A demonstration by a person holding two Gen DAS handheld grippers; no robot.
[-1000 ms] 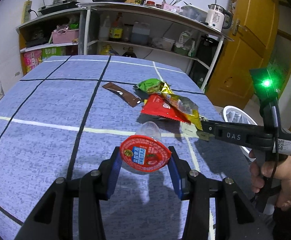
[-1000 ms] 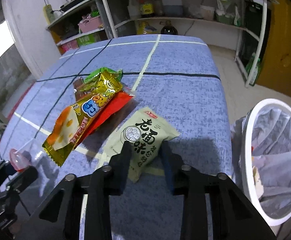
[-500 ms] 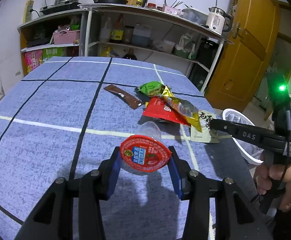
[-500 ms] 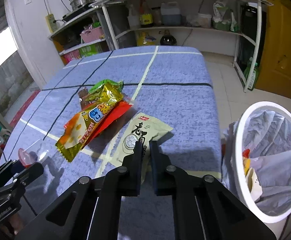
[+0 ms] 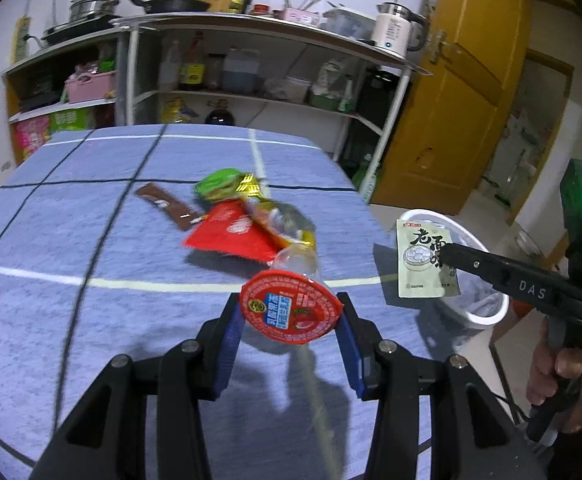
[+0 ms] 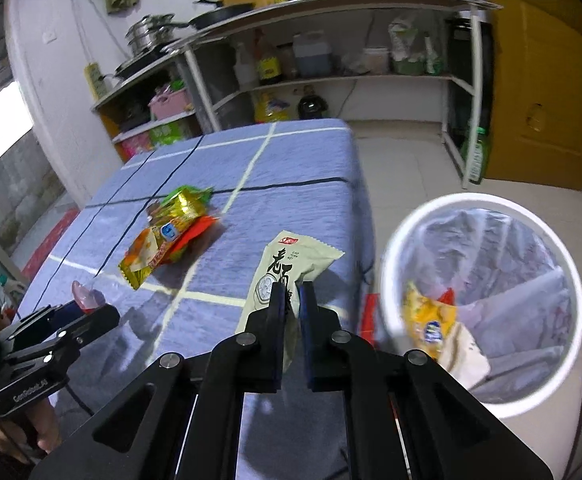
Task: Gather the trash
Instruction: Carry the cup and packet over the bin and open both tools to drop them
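A pale green printed snack packet [image 6: 287, 276] hangs clear of the table, pinched by its near edge in the right gripper [image 6: 291, 300], whose jaws are closed to a narrow slit on the film. In the left wrist view the packet dangles in front of the white round waste bin lined with a grey bag [image 5: 487, 320], at the table's right edge. The left gripper [image 5: 289, 322] has its blue-padded jaws drawn in against a clear plastic jelly cup with a red foil lid [image 5: 289, 306], raised a little above the blue checked tablecloth [image 5: 71, 248].

By the look of it, the job is partly done: a yellow wrapper [image 6: 427, 320] and other scraps already lie in the bin, and two more pieces are in hand but not yet dropped. Left on the cloth, towards the far middle, are a red foil packet [image 5: 231, 232], a yellow crinkled snack bag [image 6: 151, 252] lying over it, a green wrapper [image 5: 219, 180] and a brown flat sachet [image 5: 163, 204].

The bin's mouth lies open just right of the table edge (its rim sits below the tabletop), with bare floor beyond and metal kitchen shelves [image 6: 331, 80] well behind.
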